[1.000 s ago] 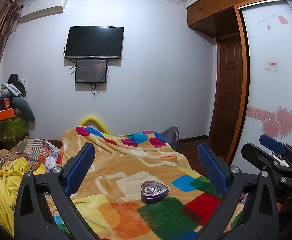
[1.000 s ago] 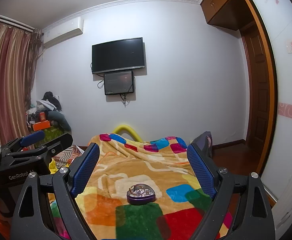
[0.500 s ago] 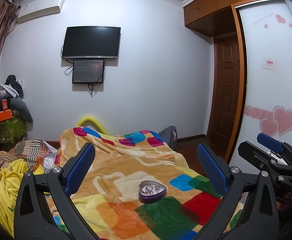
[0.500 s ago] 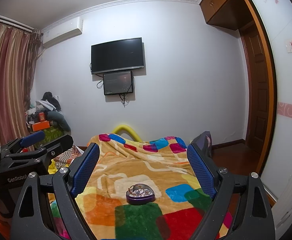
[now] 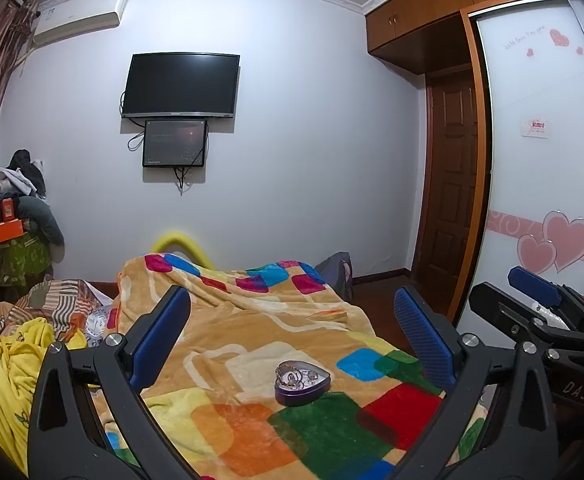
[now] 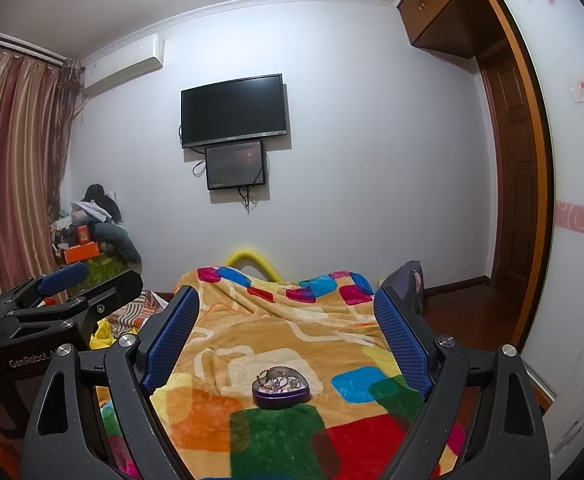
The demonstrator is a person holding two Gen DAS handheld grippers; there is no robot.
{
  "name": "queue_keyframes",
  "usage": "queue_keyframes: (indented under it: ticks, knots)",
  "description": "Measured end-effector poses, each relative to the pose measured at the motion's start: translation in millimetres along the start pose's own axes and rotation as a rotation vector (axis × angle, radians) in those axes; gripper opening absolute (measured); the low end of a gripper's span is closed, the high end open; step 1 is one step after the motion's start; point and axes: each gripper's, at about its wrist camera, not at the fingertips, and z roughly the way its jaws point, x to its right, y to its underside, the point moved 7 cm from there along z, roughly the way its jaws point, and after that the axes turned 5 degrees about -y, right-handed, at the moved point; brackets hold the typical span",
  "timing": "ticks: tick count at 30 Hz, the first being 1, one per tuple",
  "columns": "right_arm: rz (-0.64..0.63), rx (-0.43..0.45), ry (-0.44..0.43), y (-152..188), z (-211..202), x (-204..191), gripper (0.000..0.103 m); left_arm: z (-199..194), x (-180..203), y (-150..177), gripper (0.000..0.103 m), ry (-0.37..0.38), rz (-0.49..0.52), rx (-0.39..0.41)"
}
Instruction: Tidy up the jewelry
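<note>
A purple heart-shaped tin (image 5: 302,383) holding several pieces of jewelry sits on the colourful patchwork blanket (image 5: 252,320) on the bed. It also shows in the right wrist view (image 6: 280,387), on the same blanket (image 6: 292,320). My left gripper (image 5: 292,332) is open and empty, held above the bed, with the tin ahead between its blue pads. My right gripper (image 6: 288,332) is open and empty, likewise facing the tin. Each gripper shows at the edge of the other's view.
A pile of clothes (image 5: 16,344) lies left of the blanket. A cluttered stand (image 5: 12,224) is at the left wall. A TV (image 5: 180,86) hangs ahead. A wardrobe with sliding door (image 5: 539,160) and a wooden door (image 5: 447,208) are on the right.
Both grippers have drifted slightly; the tin sits a little more to the left in the left wrist view. Both jaws stay open.
</note>
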Motion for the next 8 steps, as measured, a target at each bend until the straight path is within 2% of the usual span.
queue_keyframes:
  ticks: [8]
  knots:
    - [-0.009,-0.008,0.002,-0.9,2.1,-0.9,0.087,2.4,-1.0,-0.1,0.102,-0.004,-0.004,-0.003]
